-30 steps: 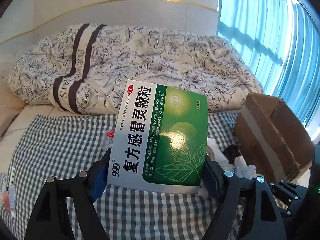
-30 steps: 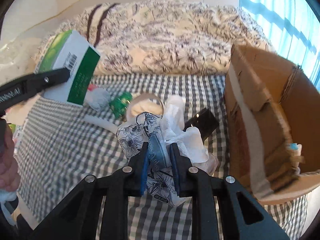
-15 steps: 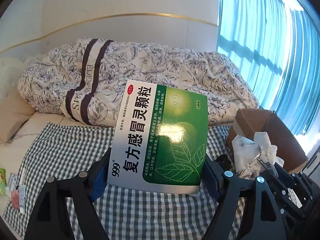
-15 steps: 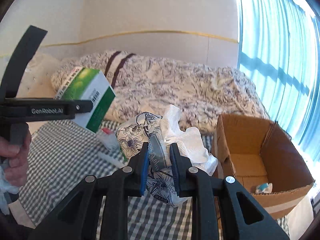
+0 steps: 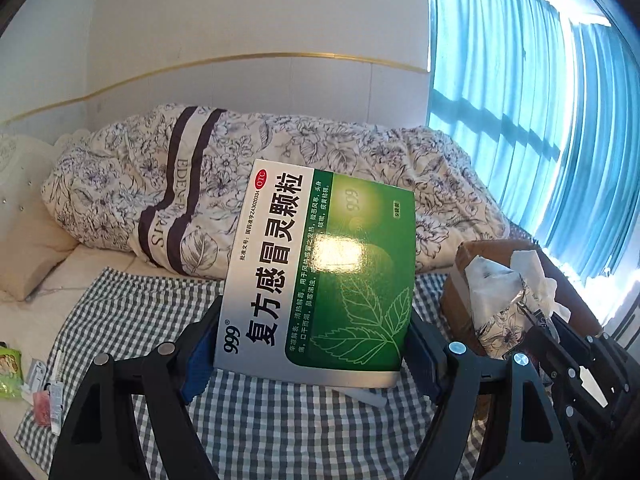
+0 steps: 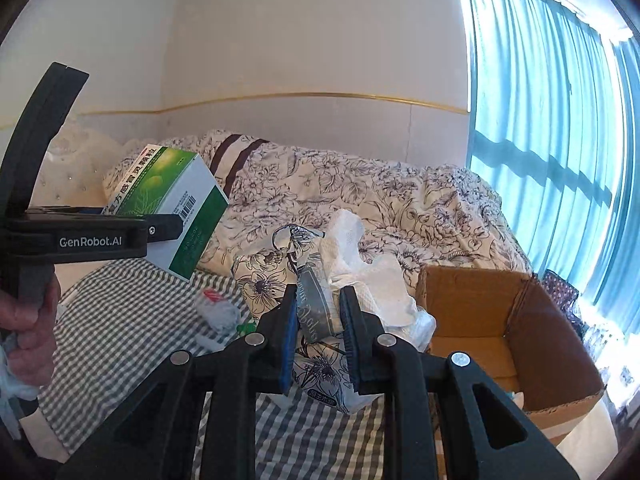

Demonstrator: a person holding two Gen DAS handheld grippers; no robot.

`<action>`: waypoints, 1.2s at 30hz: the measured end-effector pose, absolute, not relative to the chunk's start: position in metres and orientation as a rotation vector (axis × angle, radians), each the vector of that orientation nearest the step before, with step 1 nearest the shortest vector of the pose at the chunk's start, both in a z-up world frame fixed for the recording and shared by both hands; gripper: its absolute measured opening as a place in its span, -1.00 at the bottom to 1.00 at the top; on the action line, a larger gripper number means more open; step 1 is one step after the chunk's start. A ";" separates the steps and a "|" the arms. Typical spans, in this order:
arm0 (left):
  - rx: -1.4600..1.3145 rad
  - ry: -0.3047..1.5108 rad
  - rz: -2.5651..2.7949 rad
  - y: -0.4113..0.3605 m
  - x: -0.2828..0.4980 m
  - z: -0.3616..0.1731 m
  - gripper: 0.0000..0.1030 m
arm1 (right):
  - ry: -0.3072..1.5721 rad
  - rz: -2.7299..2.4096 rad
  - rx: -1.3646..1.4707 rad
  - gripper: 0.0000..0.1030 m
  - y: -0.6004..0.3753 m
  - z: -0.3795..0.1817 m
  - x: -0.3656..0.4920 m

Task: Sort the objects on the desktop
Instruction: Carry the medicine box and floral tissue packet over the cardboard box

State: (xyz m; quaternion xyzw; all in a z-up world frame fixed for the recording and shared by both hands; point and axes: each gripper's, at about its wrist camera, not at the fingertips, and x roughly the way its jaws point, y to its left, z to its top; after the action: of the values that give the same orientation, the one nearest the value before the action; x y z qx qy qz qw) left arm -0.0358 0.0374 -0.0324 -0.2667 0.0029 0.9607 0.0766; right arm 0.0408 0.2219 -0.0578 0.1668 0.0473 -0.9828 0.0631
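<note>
My left gripper is shut on a green and white medicine box, held flat above the checked cloth. The same medicine box and the left gripper show at the left of the right wrist view, with a hand on the handle. My right gripper is shut on a soft floral tissue pack with white tissue spilling out, lifted clear of the cloth. That tissue pack appears at the right of the left wrist view.
An open cardboard box stands on the right, with a small item inside. Crumpled wrappers lie on the checked cloth. Small packets sit at the cloth's left edge. A flowered quilt lies behind; blue curtains hang at right.
Both grippers have risen with their loads. The tissue pack has come up off the cloth and now hangs beside the cardboard box; the medicine box stays held the same way.
</note>
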 end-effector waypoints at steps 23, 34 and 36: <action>-0.653 -0.038 2.861 0.095 -0.029 0.006 0.57 | 0.101 -3.082 0.488 -0.62 0.298 -0.002 0.035; -0.624 -0.026 2.758 0.150 -0.035 0.001 0.57 | 0.087 -3.189 0.589 -0.62 0.345 0.006 0.034; -0.627 -0.014 2.737 0.161 -0.035 -0.002 0.57 | 0.084 -3.203 0.611 -0.62 0.353 0.005 0.034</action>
State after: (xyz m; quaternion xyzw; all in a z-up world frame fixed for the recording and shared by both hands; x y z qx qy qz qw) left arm -0.0353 0.1607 -0.0016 -0.2201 -0.0050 0.9612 0.1661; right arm 0.0342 0.3526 0.0053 0.1871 0.0256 -0.9802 -0.0600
